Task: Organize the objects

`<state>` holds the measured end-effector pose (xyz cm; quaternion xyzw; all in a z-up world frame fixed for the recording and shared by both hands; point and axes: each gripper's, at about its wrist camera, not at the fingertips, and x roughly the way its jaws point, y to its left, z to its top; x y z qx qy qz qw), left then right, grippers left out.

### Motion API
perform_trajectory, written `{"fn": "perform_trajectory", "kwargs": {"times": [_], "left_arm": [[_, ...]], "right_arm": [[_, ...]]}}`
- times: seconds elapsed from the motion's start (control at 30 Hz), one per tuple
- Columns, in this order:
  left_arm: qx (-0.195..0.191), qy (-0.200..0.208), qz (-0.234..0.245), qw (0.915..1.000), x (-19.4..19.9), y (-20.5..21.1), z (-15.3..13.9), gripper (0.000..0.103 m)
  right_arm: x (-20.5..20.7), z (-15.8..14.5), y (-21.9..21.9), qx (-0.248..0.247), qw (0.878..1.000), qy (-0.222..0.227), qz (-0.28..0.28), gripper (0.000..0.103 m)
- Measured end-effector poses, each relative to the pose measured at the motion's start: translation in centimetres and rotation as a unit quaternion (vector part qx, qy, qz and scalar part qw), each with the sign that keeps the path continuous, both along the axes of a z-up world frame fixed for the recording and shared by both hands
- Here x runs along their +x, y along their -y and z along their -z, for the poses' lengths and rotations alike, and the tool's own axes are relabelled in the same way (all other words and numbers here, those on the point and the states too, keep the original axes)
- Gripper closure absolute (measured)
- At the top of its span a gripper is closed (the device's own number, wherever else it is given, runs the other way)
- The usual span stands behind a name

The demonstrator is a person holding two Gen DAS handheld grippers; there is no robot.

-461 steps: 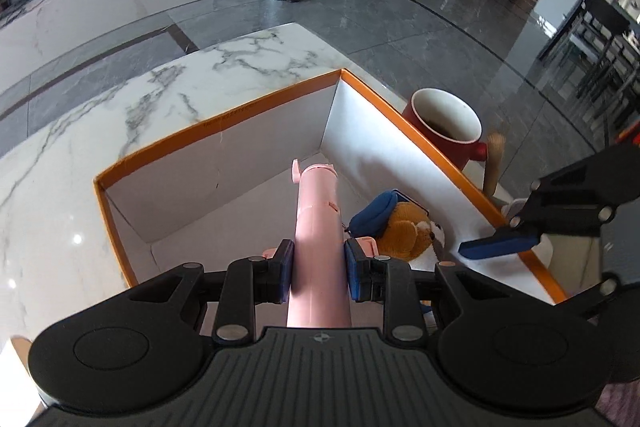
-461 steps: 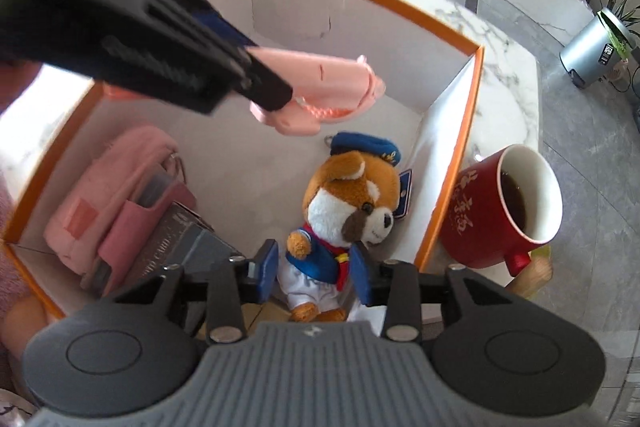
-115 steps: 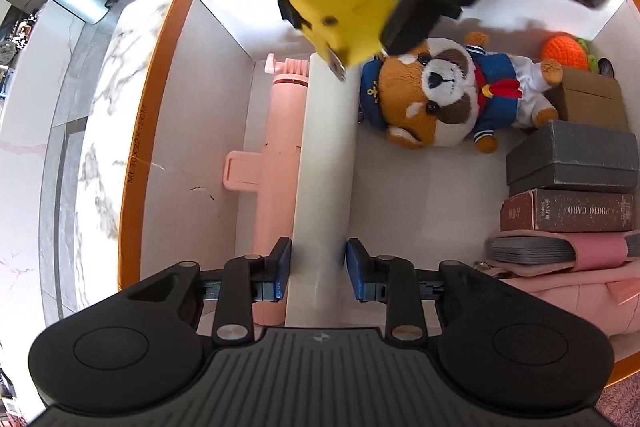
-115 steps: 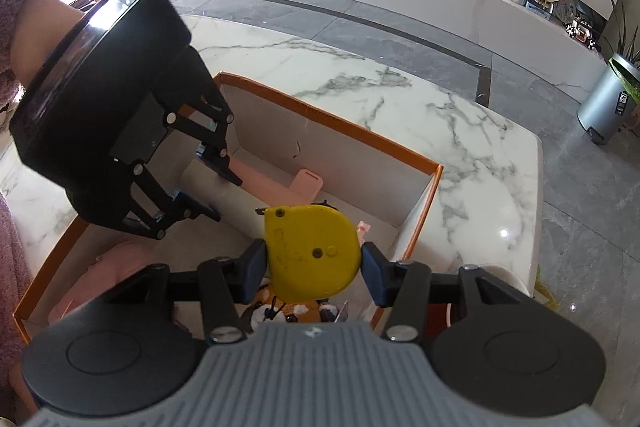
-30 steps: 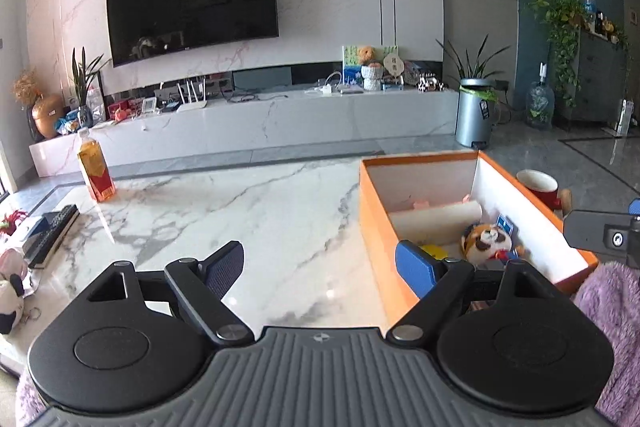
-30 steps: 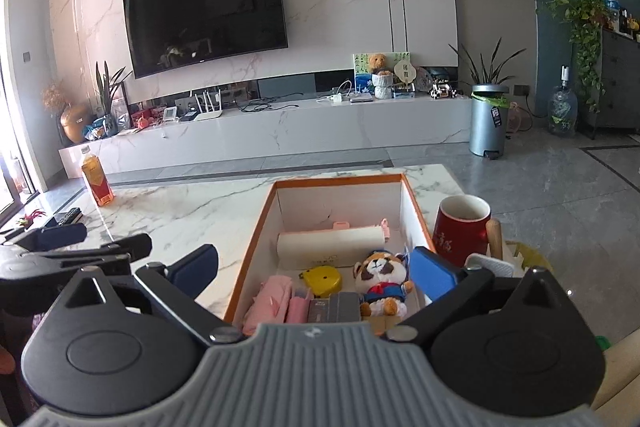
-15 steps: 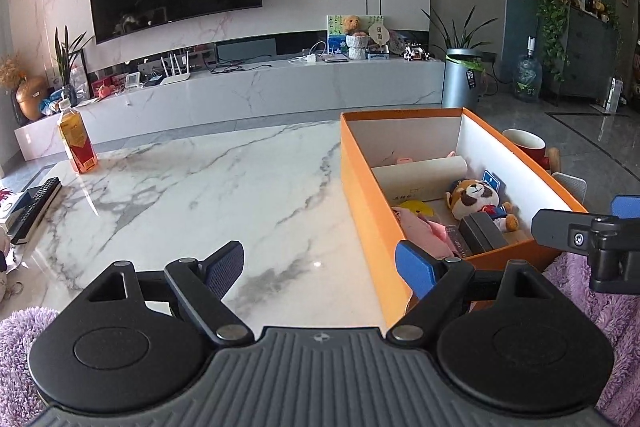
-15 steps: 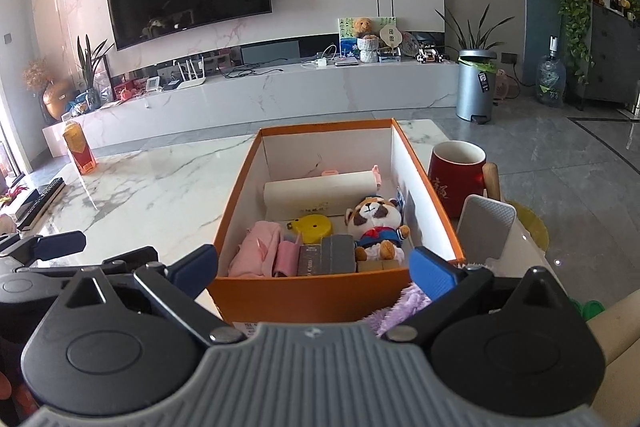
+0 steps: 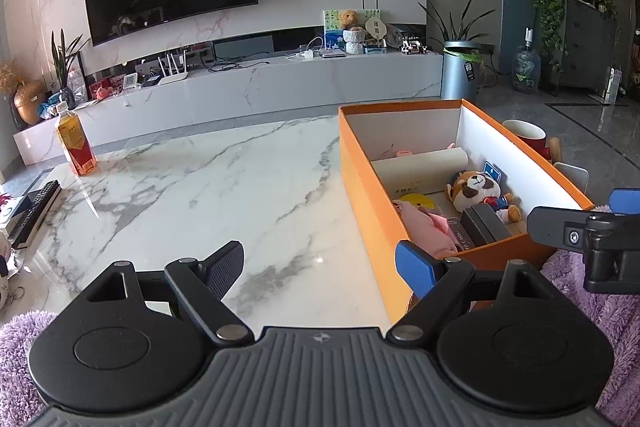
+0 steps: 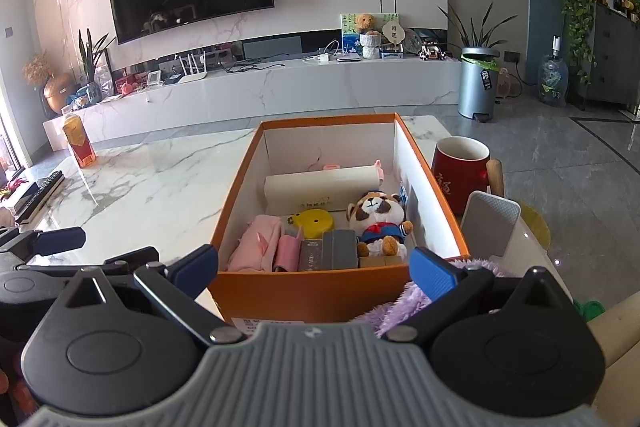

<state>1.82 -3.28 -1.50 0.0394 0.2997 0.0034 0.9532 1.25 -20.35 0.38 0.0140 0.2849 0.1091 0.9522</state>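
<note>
Since both tools, left tool [image 9: 320, 269] and right tool [image 10: 314, 271], hang released and empty over the counter [image 9: 192, 195], sorting looks done: plush dog [image 10: 378, 213], yellow tape measure [image 10: 312, 221] and paper roll [image 10: 320, 189] sit packed in the orange box [image 10: 336, 293].

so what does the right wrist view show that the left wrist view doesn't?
Only the right wrist view: the orange box's near outer face with its label, the tan blocks under the plush dog, and the left tongs, open. Only the left wrist view: the right tongs, open. Both: the white roll, yellow tape measure, red mug, drink bottle and marble table.
</note>
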Motion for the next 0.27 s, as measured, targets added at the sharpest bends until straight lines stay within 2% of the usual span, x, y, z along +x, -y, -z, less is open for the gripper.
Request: {"fn": "perform_trajectory", "kwargs": {"times": [0.27], "left_arm": [[-0.007, 0.002, 0.001, 1.0, -0.06, -0.2, -0.38, 0.005]], "right_arm": [[0.04, 0.15, -0.16, -0.004, 1.0, -0.004, 0.0, 0.001]]}}
